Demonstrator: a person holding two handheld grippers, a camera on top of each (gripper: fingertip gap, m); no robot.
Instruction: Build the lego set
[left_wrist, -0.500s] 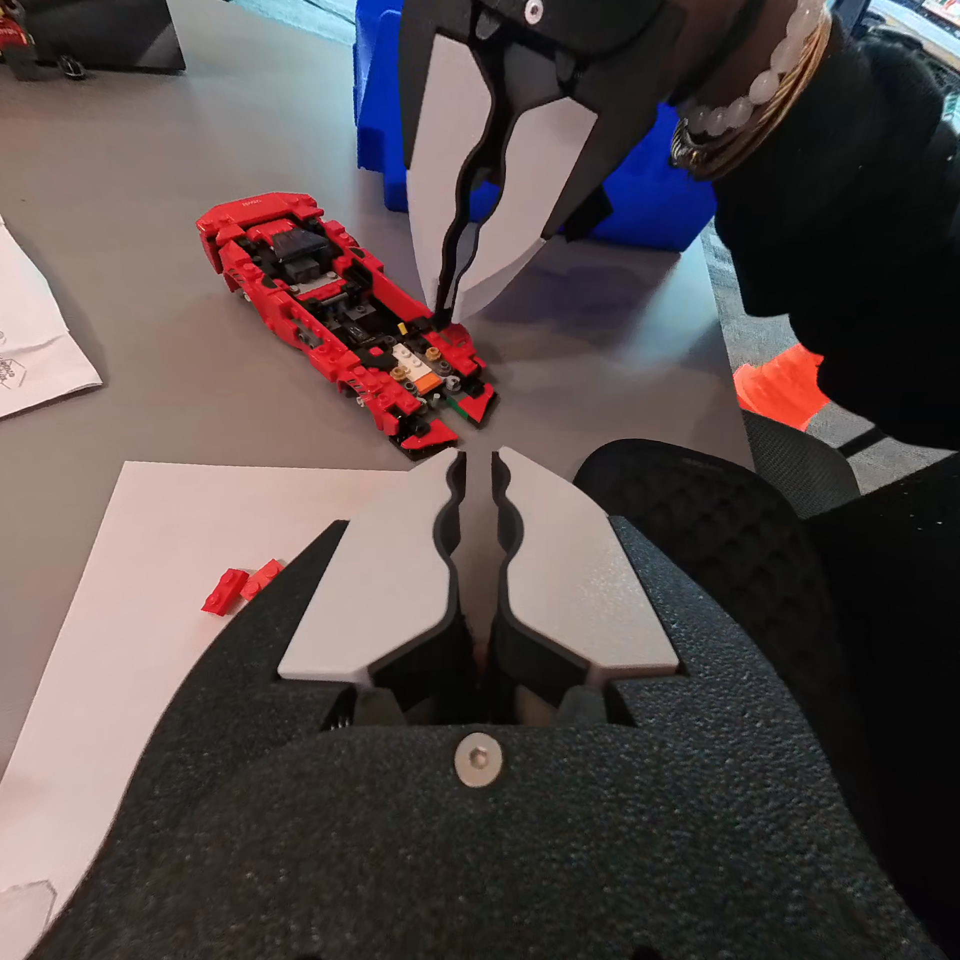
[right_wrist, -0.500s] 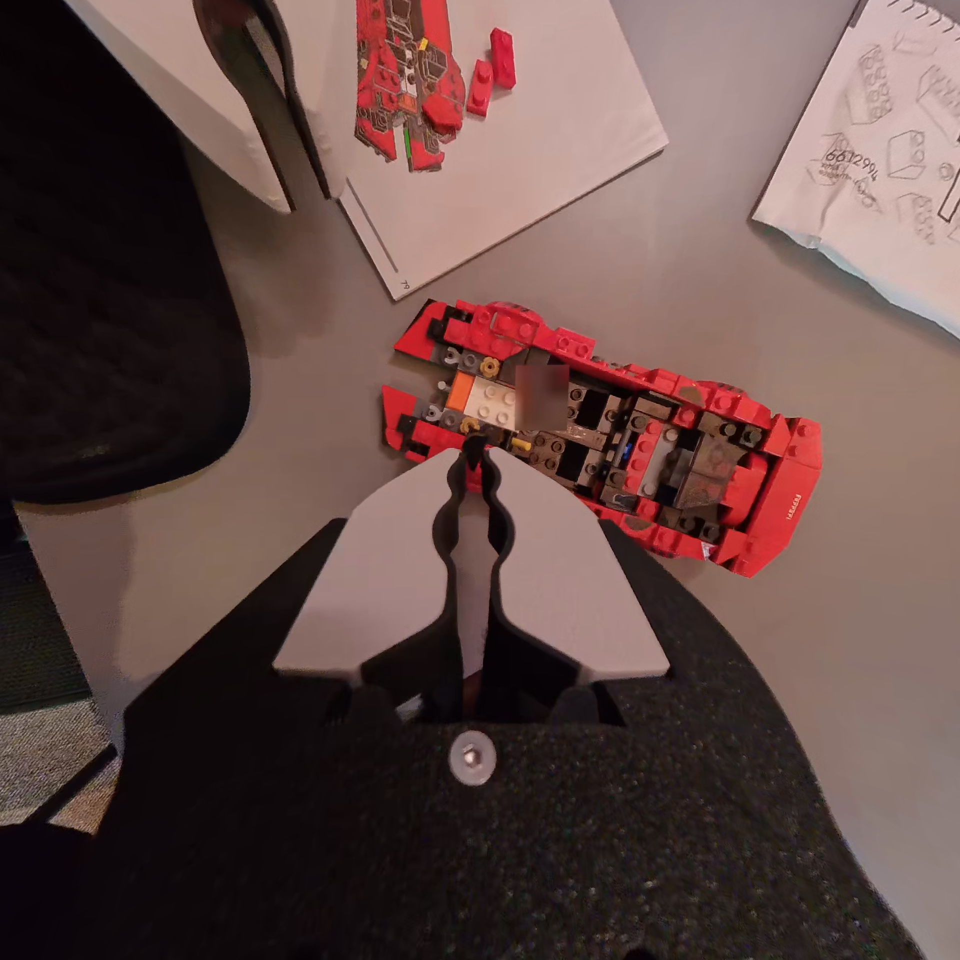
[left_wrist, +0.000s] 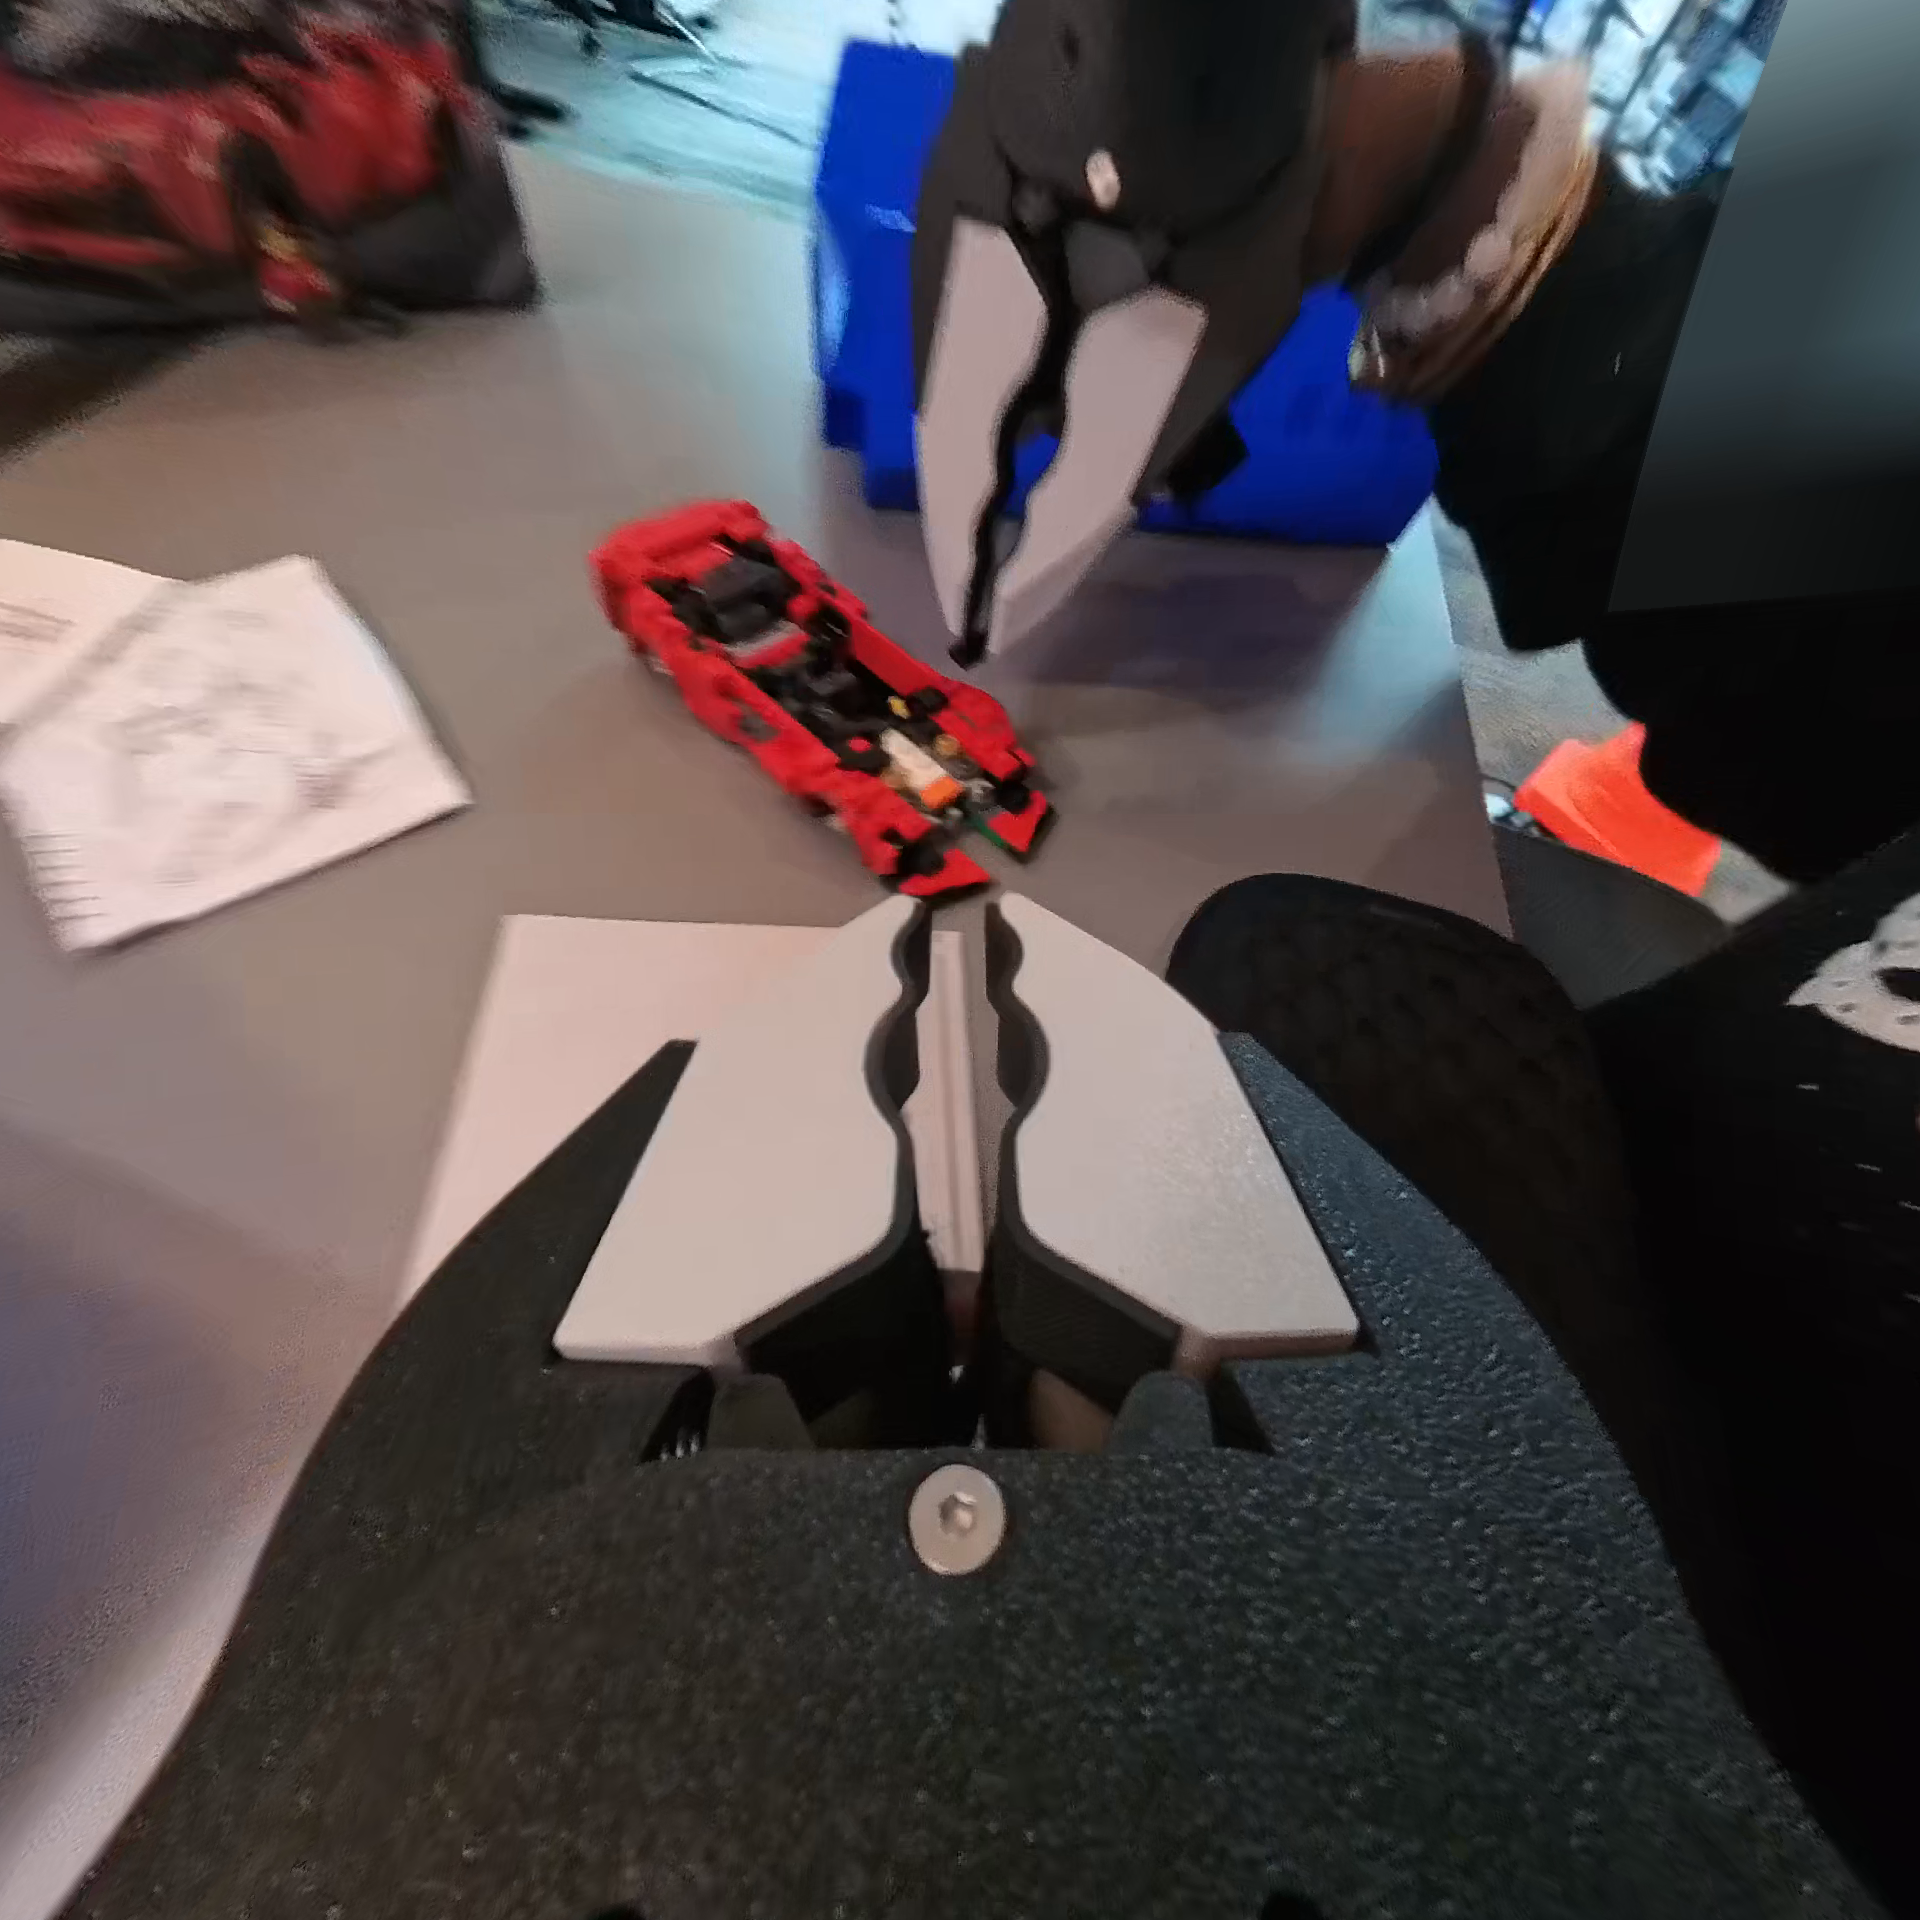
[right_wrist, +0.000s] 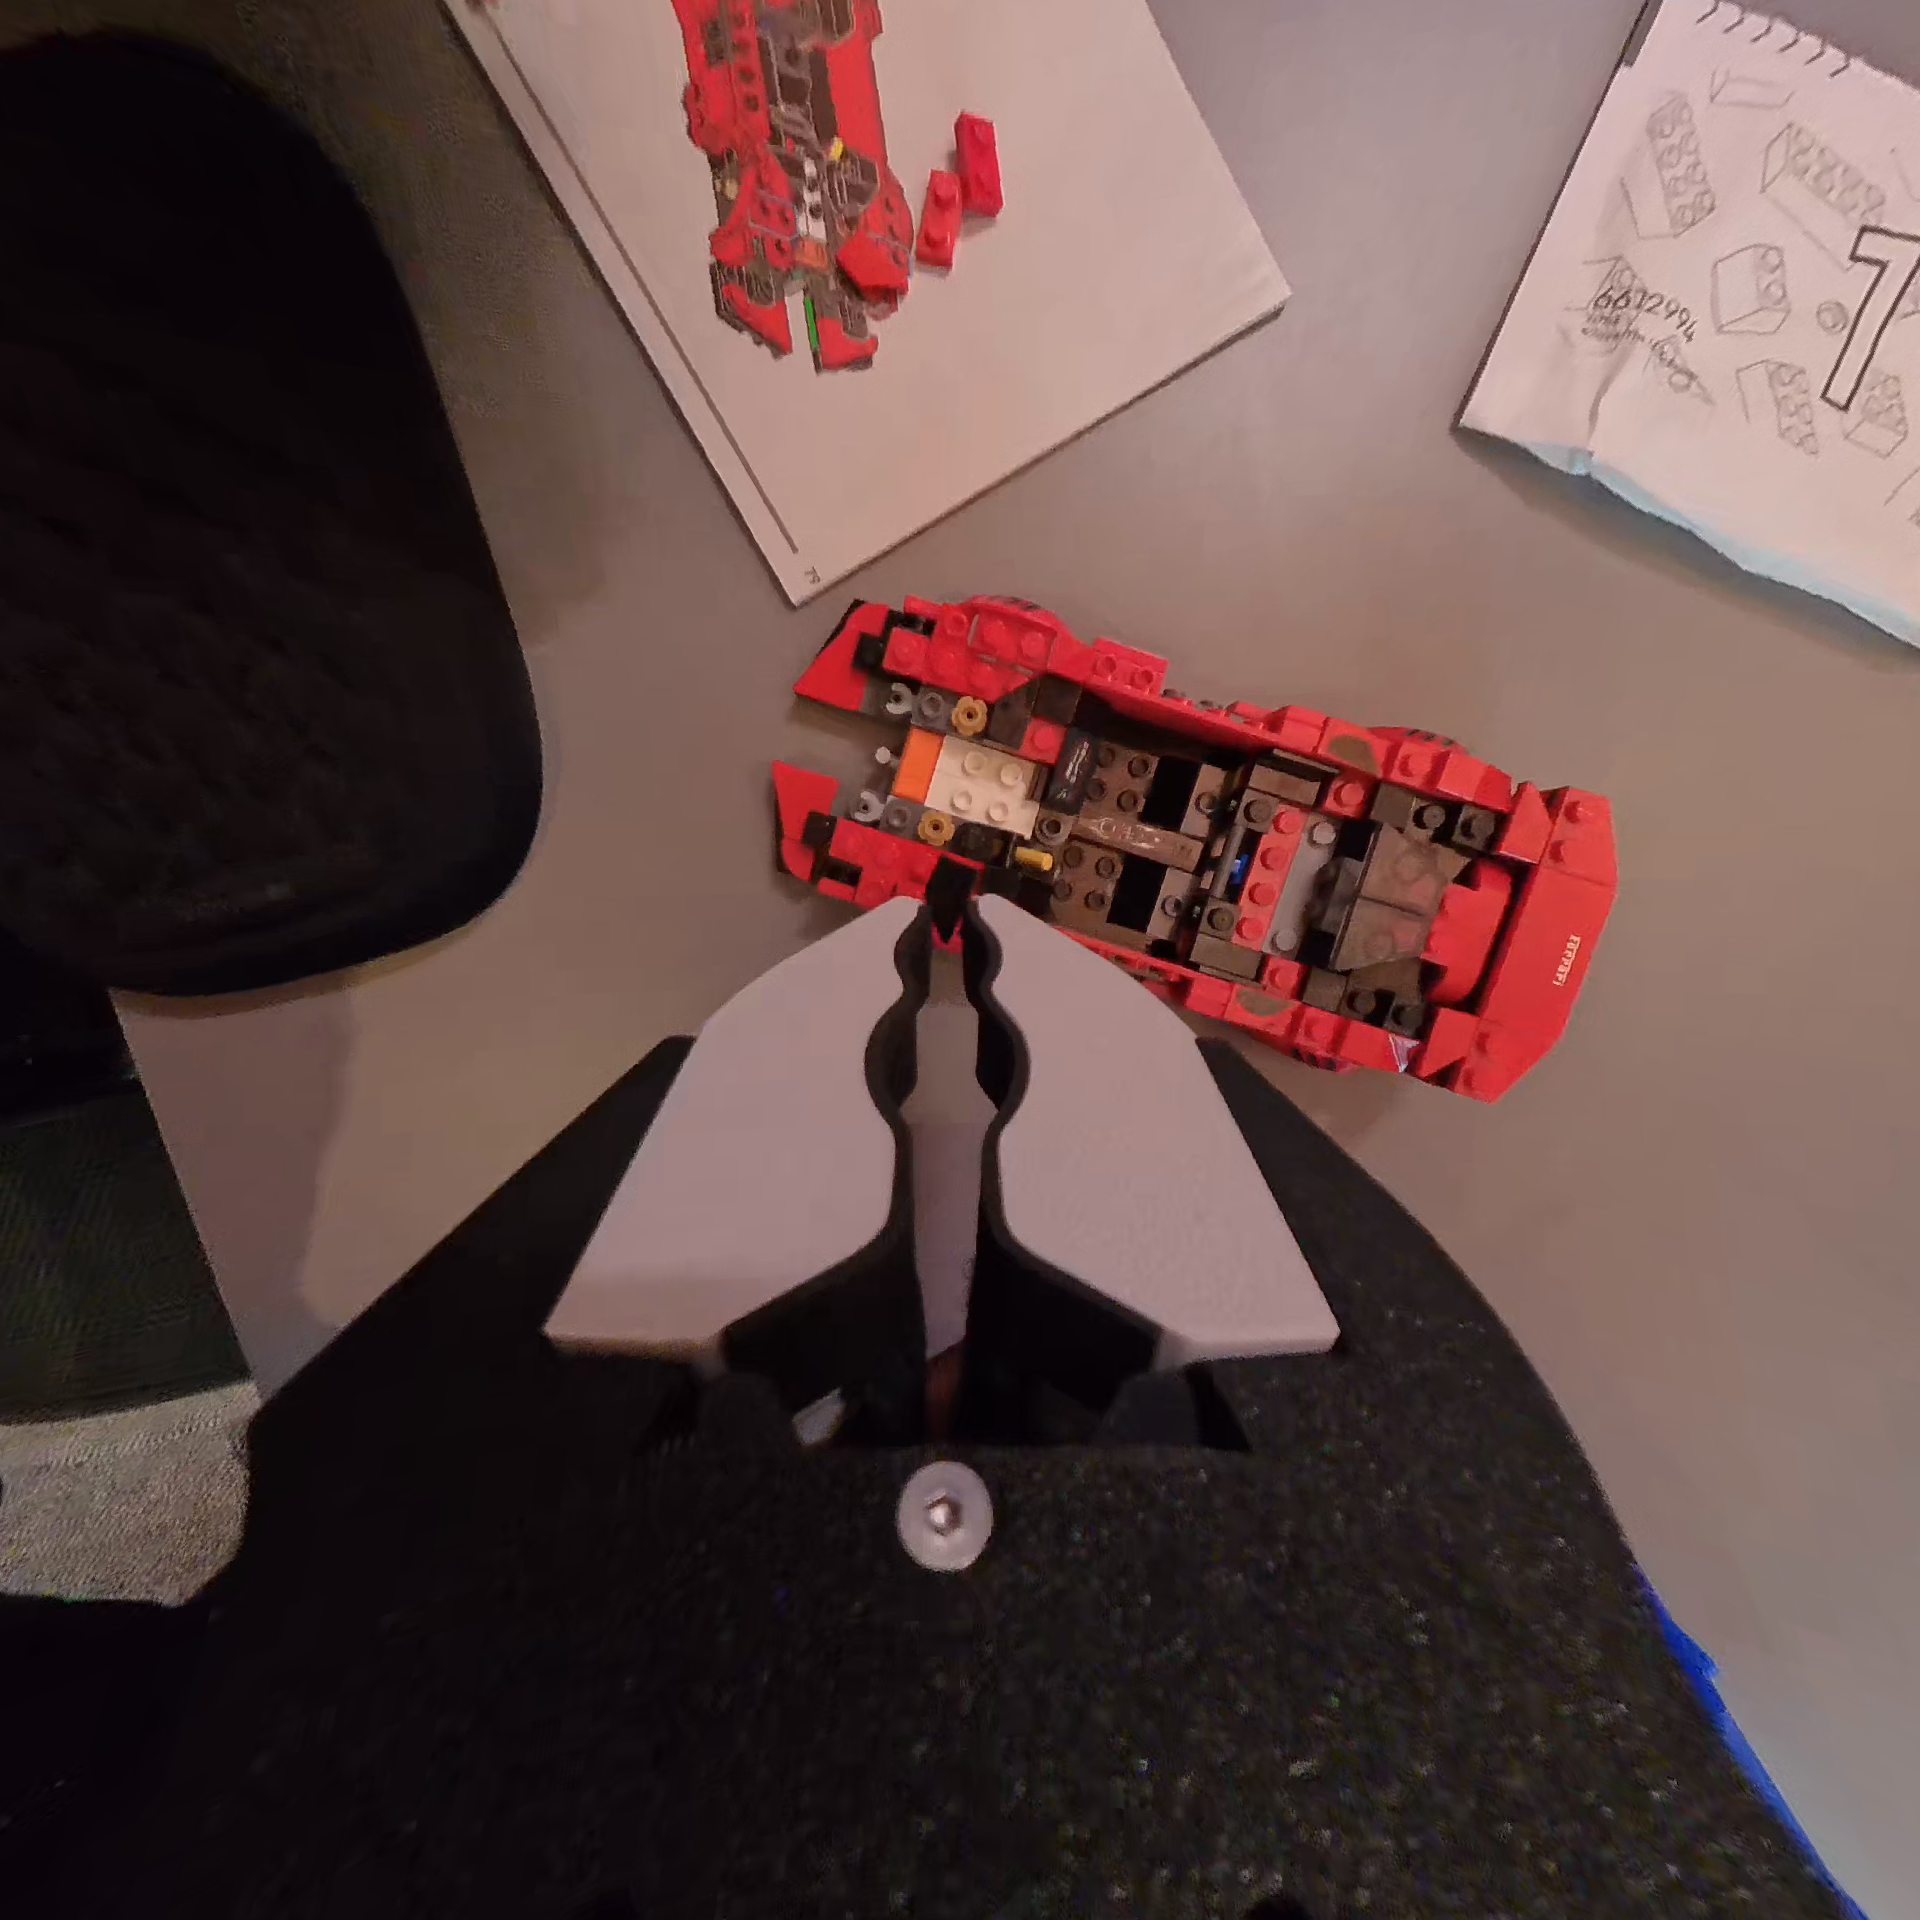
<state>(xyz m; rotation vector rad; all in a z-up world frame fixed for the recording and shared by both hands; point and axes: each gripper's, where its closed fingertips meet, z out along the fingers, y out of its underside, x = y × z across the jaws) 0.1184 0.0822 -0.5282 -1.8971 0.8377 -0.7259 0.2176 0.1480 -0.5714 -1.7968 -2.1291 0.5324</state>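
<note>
Right gripper (right_wrist: 940, 920) is nipped down on a small black piece (right_wrist: 948, 896), tips nearly together, hanging just over the near side rail of the red lego car (right_wrist: 1195, 842) close to its nose end. The left-wrist view shows the same gripper (left_wrist: 971, 649) a little clear of the car (left_wrist: 821, 696), the black bit at its tip; whether it touches the model I can't tell.

Car sits on the grey table (right_wrist: 1351, 1351), part-built, studs up. In the right-wrist view its long axis runs roughly 10 to 4 o'clock, split nose toward 9–10, tail with the flat red panel toward 4. From the right tips the car lies at 12 to 2 o'clock, just beyond.

Left gripper (left_wrist: 951, 914) narrow with a slim gap, nothing in it, hovering at the edge of the white instruction sheet (left_wrist: 582, 997); car nose just beyond its tips at 12, body running off toward 11.

Right is nearer and carries the part, so likely the seating move is its job; left looks free to brace the nose. Two loose red plates (right_wrist: 961, 192) lie on the sheet. Crumpled paper bag (right_wrist: 1714, 281) at 2 o'clock, well apart.
</note>
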